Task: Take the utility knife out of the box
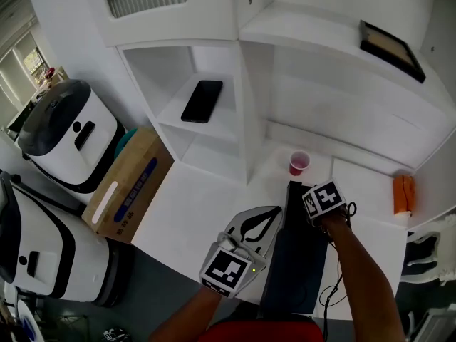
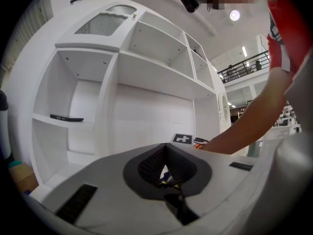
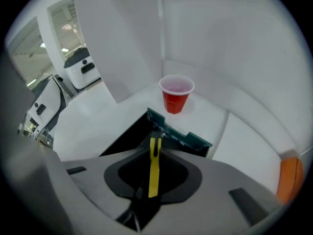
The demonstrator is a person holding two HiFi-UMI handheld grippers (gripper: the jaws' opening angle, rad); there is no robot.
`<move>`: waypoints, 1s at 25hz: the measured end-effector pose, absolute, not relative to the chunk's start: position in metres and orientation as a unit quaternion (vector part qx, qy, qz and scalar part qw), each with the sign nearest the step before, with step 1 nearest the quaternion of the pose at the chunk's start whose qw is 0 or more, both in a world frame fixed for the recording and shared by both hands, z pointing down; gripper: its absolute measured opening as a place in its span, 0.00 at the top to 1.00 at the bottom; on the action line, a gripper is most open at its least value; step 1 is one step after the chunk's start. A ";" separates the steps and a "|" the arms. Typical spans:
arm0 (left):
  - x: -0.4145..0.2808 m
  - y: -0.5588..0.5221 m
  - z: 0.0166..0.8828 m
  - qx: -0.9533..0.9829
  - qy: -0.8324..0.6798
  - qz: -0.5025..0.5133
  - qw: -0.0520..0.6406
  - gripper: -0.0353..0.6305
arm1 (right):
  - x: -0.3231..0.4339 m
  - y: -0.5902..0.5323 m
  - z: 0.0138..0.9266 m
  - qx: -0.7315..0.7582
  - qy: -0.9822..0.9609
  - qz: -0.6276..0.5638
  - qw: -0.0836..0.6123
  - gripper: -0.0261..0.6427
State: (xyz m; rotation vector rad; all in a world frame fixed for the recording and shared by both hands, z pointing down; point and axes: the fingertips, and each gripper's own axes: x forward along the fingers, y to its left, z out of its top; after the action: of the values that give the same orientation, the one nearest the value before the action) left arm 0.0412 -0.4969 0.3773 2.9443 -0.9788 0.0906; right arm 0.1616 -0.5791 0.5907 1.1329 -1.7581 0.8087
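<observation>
A long dark box (image 1: 291, 276) lies open on the white table, its green-edged rim (image 3: 190, 139) just beyond my right jaws. My right gripper (image 1: 318, 214) points steeply down over the box's far end. In the right gripper view, the right gripper (image 3: 154, 148) is shut on a thin yellow utility knife (image 3: 154, 173), seen edge-on, whose tip sticks out past the fingertips above the box. My left gripper (image 1: 265, 216) hovers level beside the box's left side. In the left gripper view, the left gripper (image 2: 166, 151) has its tips meeting and holds nothing.
A red cup (image 1: 299, 163) (image 3: 176, 94) stands just beyond the box. A black phone (image 1: 202, 100) lies on a shelf of the white unit. A cardboard box (image 1: 128, 184) and white machines (image 1: 68, 130) stand at left. An orange thing (image 1: 403, 194) lies at right.
</observation>
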 end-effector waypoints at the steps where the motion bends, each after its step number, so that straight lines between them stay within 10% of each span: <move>1: 0.043 -0.496 0.376 0.949 -0.314 0.028 0.022 0.89 | 0.161 -0.579 0.580 0.460 -0.719 0.320 0.411 0.84; 16: 0.060 -0.459 0.326 0.955 -0.296 -0.002 0.000 0.89 | 0.165 -0.473 0.316 0.500 -0.863 0.073 -0.002 0.84; 25: 0.059 -0.426 0.298 0.958 -0.284 -0.011 -0.028 0.89 | 0.187 -0.397 0.279 0.531 -0.843 0.003 -0.088 0.84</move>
State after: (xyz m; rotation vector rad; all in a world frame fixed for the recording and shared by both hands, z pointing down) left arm 0.0588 -0.4256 0.2982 3.0652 -0.9096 -0.0336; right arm 0.1866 -0.3971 0.2786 1.7669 -2.8070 0.0101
